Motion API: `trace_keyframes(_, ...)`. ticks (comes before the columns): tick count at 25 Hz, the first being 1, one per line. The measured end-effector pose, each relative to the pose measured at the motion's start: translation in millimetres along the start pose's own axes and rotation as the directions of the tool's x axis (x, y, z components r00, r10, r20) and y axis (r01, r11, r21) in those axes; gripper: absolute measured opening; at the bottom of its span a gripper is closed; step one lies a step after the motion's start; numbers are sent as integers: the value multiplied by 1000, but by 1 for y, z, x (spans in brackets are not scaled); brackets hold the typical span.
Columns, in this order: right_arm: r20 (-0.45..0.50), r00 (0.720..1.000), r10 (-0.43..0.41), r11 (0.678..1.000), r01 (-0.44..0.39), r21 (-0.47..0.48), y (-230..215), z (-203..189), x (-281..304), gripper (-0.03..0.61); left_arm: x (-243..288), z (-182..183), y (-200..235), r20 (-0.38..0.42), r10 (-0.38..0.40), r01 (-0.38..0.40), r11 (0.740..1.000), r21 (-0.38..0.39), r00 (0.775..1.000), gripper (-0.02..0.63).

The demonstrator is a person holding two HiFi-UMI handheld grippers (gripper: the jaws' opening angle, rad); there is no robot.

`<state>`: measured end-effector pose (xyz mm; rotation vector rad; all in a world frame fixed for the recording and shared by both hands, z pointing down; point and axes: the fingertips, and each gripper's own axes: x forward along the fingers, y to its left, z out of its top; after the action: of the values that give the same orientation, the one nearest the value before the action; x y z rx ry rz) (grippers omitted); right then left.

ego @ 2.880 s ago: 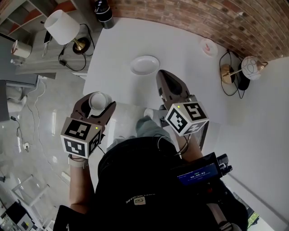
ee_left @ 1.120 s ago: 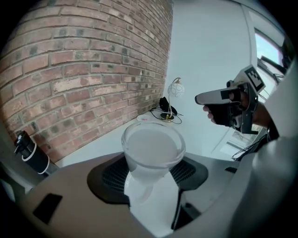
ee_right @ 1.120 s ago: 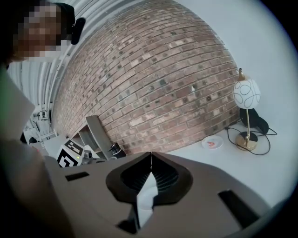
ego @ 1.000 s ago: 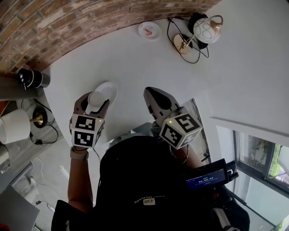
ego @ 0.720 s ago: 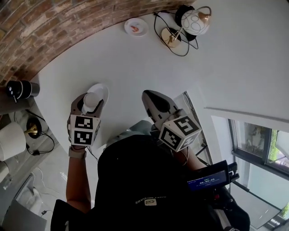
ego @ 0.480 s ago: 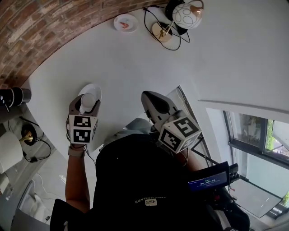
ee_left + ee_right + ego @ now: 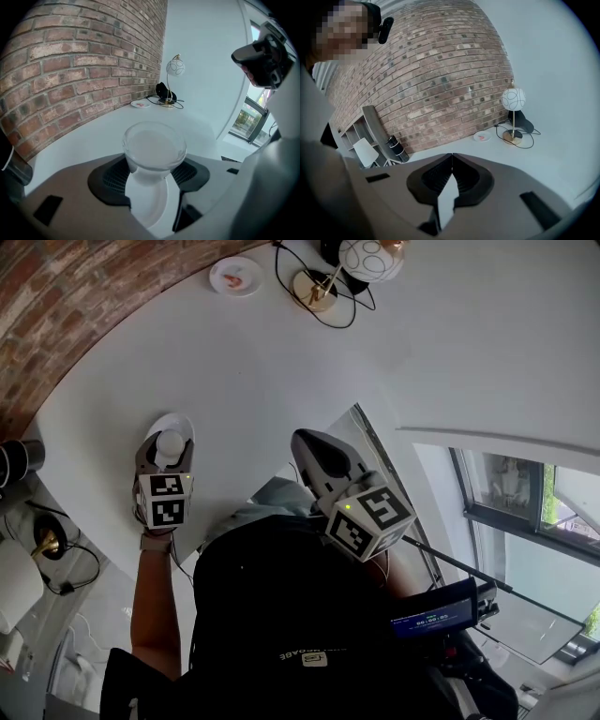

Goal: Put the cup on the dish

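Note:
A white cup [image 7: 169, 443] is held upright between the jaws of my left gripper [image 7: 166, 452], which is shut on it. In the left gripper view the cup [image 7: 154, 149] fills the gap of that gripper [image 7: 155, 165]. The white dish [image 7: 147, 202] shows directly below it. From the head the dish [image 7: 178, 422] pokes out past the cup, near the table's left edge. I cannot tell whether the cup's base touches the dish. My right gripper [image 7: 306, 443] hangs shut and empty to the right; its jaws [image 7: 451, 155] meet at the tips.
A small pink-marked saucer [image 7: 234, 276] and a globe lamp [image 7: 367, 257] with a cable sit at the far end of the white table [image 7: 281, 371] by the brick wall. A black cylinder [image 7: 11, 460] stands off the table's left edge. A window lies to the right.
My left gripper has carried the cup from the table's near edge to right over the dish. The head view has swung round. The right gripper stays shut and empty.

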<state>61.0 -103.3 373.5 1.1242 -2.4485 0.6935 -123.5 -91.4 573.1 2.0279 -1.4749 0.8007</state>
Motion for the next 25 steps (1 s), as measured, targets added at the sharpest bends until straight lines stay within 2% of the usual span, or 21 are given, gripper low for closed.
trace_keyframes(7,-8,999,-43,999,43,17,-7,0,2,5,24,-16,1,-11,11,-11,1000,12,1000,268)
trace_keyframes(14,-20,998,-53,998,54,26,-5,2,8,5,36,-25,8,-30,20,-20,1000,8,999,268)
trace_keyframes(25,-27,997,-67,997,68,38,-5,2,13,5,49,-32,3,-19,15,-14,999,43,1000,268)
